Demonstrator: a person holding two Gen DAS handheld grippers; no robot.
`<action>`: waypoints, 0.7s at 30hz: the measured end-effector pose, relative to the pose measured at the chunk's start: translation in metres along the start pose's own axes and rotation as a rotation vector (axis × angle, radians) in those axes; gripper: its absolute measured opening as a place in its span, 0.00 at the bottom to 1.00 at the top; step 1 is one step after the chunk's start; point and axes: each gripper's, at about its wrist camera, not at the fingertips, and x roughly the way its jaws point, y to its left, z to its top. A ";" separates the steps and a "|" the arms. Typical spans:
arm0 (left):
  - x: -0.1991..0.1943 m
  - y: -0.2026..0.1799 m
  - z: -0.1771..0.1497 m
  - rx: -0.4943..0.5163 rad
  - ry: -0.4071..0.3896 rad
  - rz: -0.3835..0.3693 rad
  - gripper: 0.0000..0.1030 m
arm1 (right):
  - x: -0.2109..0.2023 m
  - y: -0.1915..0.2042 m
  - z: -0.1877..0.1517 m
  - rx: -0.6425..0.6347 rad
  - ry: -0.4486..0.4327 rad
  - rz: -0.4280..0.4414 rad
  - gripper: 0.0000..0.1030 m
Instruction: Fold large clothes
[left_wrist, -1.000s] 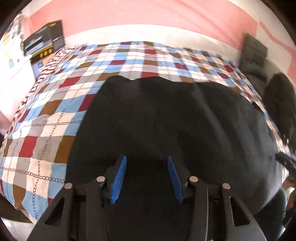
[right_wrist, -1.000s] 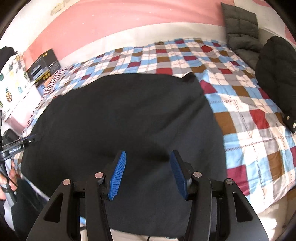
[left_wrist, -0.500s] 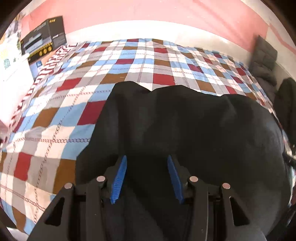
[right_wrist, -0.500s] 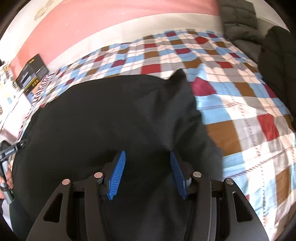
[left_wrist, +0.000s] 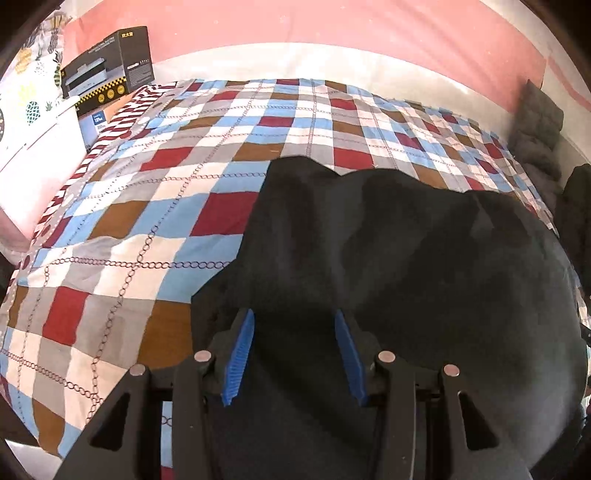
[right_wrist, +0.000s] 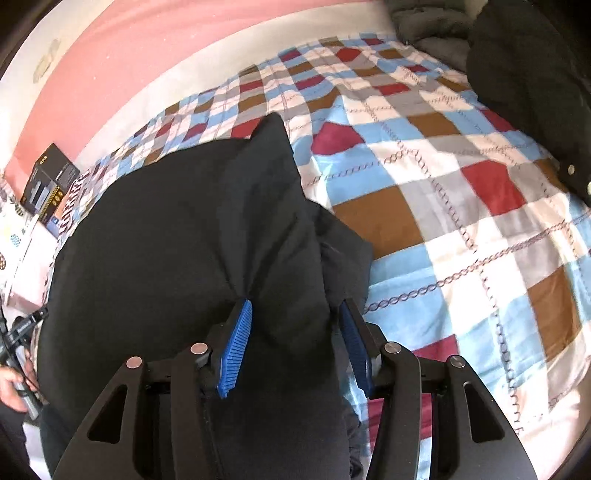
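Across a checked red, blue and brown bedspread (left_wrist: 155, 221), spread a large black garment (left_wrist: 388, 258) for folding; left gripper (left_wrist: 293, 354) and right gripper (right_wrist: 295, 347) half-parted over its near edge, grip unclear, apparently drawing cloth over.

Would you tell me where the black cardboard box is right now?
The black cardboard box stands beyond the far left corner of the checked bedspread, against the pink wall; in the right wrist view it is small at the left edge.
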 end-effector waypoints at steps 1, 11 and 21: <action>-0.003 0.003 0.000 -0.010 -0.001 -0.006 0.47 | -0.003 0.000 0.000 -0.005 -0.009 0.000 0.48; 0.002 0.057 -0.014 -0.192 0.037 -0.056 0.66 | 0.018 -0.035 0.002 0.120 0.062 0.120 0.75; 0.029 0.086 -0.016 -0.420 0.134 -0.284 0.74 | 0.039 -0.057 0.002 0.256 0.140 0.315 0.76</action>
